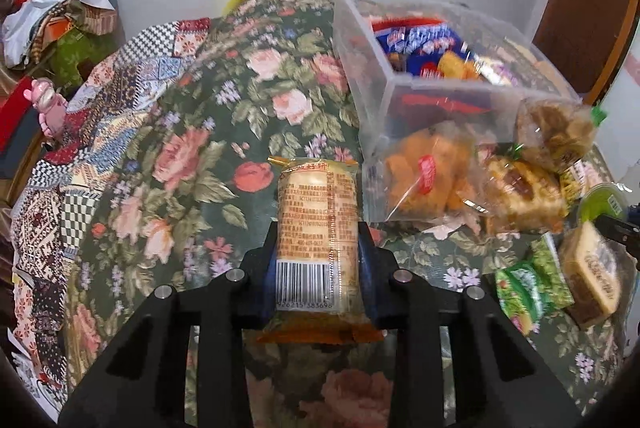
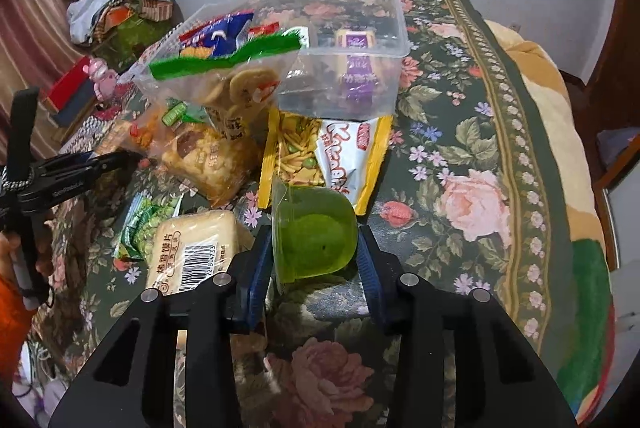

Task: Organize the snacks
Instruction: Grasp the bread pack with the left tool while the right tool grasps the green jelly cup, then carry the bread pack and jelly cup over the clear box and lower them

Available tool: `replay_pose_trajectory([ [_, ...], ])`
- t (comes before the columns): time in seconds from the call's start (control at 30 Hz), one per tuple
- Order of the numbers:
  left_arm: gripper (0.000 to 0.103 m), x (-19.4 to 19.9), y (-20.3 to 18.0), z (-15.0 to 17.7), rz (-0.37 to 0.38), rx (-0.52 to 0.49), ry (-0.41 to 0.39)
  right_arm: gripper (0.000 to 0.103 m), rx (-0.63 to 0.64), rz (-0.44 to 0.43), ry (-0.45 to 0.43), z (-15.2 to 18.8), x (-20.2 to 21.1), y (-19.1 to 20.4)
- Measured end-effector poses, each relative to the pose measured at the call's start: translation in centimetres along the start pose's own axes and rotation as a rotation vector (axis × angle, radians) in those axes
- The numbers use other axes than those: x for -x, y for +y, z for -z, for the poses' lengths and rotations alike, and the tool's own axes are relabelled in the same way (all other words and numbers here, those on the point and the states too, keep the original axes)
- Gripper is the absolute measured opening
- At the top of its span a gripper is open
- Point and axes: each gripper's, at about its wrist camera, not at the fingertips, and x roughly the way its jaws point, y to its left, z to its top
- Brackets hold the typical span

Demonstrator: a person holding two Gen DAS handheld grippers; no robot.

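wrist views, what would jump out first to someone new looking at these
The left gripper clamps a yellow biscuit packet, barcode up. The right gripper holds a green jelly cup. Behind them a clear plastic box half full of snacks sits on the floral tablecloth, with loose packets heaped against it.

The left gripper (image 1: 318, 248) pointed steeply down toward twelve o'clock, jaws clamped on a packet. The right gripper (image 2: 314, 252) angled likewise, squeezing a cup.

The right gripper (image 2: 316, 248) is clamping a translucent green plastic jelly cup (image 2: 314, 234) — just before the clear plastic storage box (image 2: 352, 84).
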Motion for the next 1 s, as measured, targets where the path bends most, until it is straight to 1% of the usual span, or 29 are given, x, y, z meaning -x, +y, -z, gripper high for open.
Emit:
replay_pose_trajectory([
  [0.23,0.034,3.3,-0.3,-1.5,0.018,-0.001,-0.060,0.038,0.005,0.026,-0.047,-0.6,1.7,-0.1],
  [0.37,0.034,4.9,-1.2,-2.6,0.051,-0.013,-0.096,0.038,0.003,0.034,-0.086,-1.2,2.9,-0.1],
  [0.53,0.034,6.6,-2.7,-4.3,0.066,-0.047,-0.149,0.038,0.014,0.041,-0.135,-2.7,3.9,0.0],
  [0.6,0.034,7.0,-3.4,-5.2,0.086,-0.056,-0.164,0.037,0.016,0.043,-0.157,-3.4,4.2,0.0],
  [0.8,0.034,7.5,-5.8,-7.4,0.111,-0.108,-0.202,0.038,0.015,0.042,-0.211,-5.3,4.8,-0.3],
  [1.0,0.034,6.6,-8.3,-9.3,0.135,-0.150,-0.216,0.038,0.020,0.049,-0.246,-7.2,4.6,-0.6],
])
